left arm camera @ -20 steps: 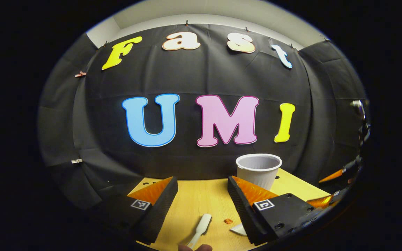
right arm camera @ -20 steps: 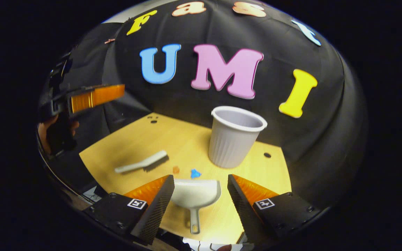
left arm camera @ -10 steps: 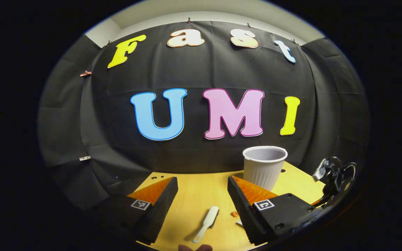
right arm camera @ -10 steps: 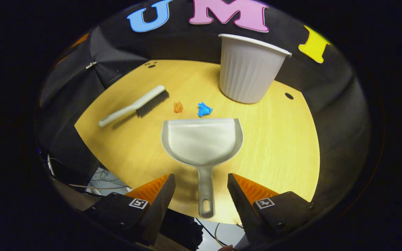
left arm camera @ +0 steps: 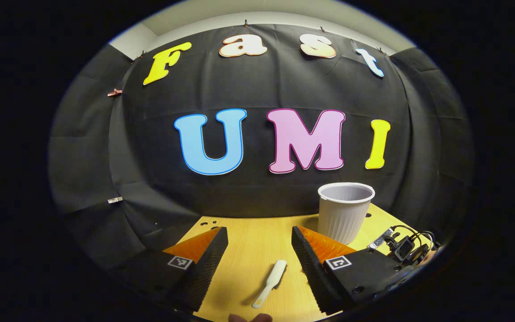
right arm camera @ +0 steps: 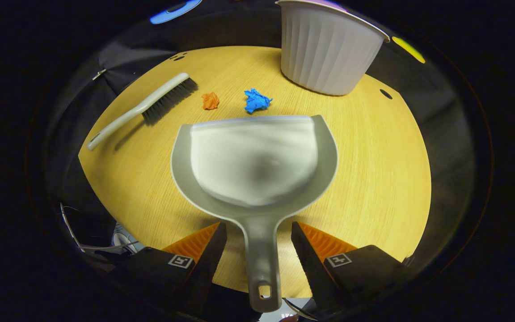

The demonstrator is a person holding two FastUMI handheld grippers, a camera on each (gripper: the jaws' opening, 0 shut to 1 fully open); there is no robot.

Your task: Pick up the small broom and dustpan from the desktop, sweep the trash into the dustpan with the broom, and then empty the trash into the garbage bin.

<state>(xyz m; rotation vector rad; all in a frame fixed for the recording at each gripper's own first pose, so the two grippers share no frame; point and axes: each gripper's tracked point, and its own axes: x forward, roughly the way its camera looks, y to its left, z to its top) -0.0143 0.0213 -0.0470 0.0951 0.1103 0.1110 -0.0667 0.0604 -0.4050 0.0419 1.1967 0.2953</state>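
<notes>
Broom point(left arm camera: 270, 277) bristles out of sight, handle up.

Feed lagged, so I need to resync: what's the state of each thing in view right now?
Left tool: open, above the table, broom handle ahead between its fingers.
Right tool: open, straddling the dustpan handle, not gripping.
Broom: lying flat on the table, untouched.
Dustpan: flat on the table, empty.
Orange scrap: loose on the table.
Blue scrap: loose on the table.
Bin: upright.
</notes>
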